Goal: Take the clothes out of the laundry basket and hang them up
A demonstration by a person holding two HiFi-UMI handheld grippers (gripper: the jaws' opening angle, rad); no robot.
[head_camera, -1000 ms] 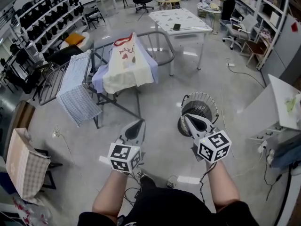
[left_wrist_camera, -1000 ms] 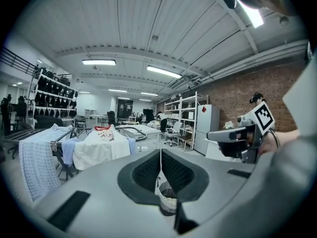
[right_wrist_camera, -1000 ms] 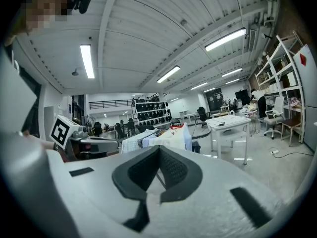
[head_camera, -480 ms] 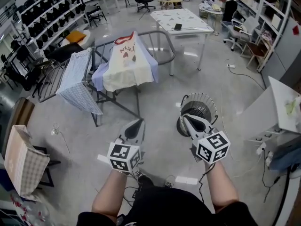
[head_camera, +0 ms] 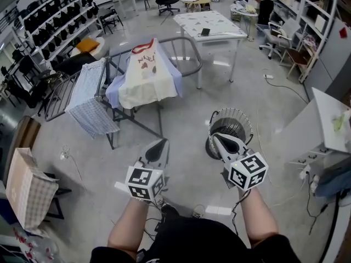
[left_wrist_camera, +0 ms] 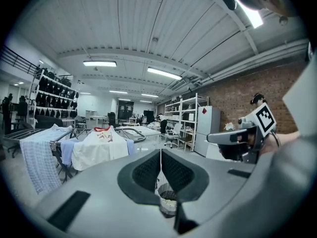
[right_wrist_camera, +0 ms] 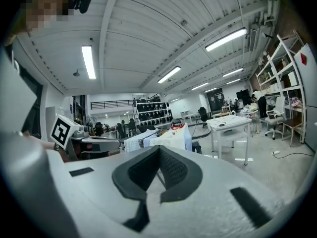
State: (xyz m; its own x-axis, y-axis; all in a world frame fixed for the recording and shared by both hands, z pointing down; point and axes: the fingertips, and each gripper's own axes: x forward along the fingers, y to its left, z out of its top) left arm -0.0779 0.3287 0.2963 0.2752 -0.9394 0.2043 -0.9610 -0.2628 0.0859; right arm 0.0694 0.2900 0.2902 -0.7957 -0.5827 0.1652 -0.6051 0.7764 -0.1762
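Note:
A round wire laundry basket point(head_camera: 230, 130) stands on the floor just beyond my right gripper point(head_camera: 215, 136); nothing shows over its rim. On the metal drying rack point(head_camera: 189, 51) hang a cream shirt with a red collar point(head_camera: 147, 75), a pale blue garment point(head_camera: 112, 92) and a checked cloth point(head_camera: 90, 106). My left gripper point(head_camera: 160, 143) is held beside the right one, and both are shut and hold nothing. In the left gripper view the jaws point(left_wrist_camera: 160, 155) meet, with the basket point(left_wrist_camera: 168, 200) below them. The right gripper view shows its jaws point(right_wrist_camera: 159, 155) shut too, and the shirt point(right_wrist_camera: 173, 138) lies beyond them.
A white table point(head_camera: 211, 23) stands behind the rack. Shelves of dark items point(head_camera: 49, 21) line the left wall. A checked bag point(head_camera: 27, 188) sits on a stand at near left. At the right is a white counter point(head_camera: 329, 119), with cables on the floor.

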